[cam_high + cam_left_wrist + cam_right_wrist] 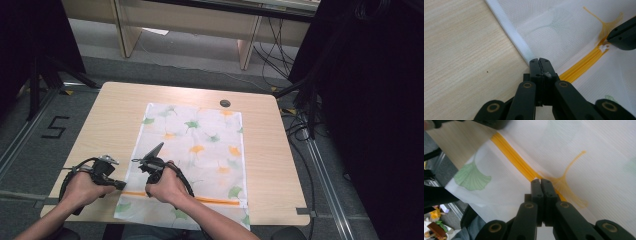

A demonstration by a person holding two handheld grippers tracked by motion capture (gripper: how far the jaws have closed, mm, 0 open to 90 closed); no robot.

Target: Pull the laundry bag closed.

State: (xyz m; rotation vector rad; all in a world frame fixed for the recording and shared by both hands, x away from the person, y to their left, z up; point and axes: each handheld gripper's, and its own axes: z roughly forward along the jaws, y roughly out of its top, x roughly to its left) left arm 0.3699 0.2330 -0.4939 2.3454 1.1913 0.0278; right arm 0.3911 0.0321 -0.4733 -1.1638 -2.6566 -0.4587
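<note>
A leaf-printed mesh bag lies flat on the wooden table, its near end overhanging the edge. The left gripper, jaws pressed together, sits at the bag's white hem beside the orange zipper. The right gripper (jaws likewise together) rests on that zipper.

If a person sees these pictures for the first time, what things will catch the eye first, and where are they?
The eye goes first to the white cloth printed with green and orange leaves, lying flat on the middle of the wooden table, its near end hanging over the table's edge. Next are the two black grippers at the cloth's near left part: the left gripper at the white hem, the right gripper on the orange stripe, both with jaws closed.
</note>
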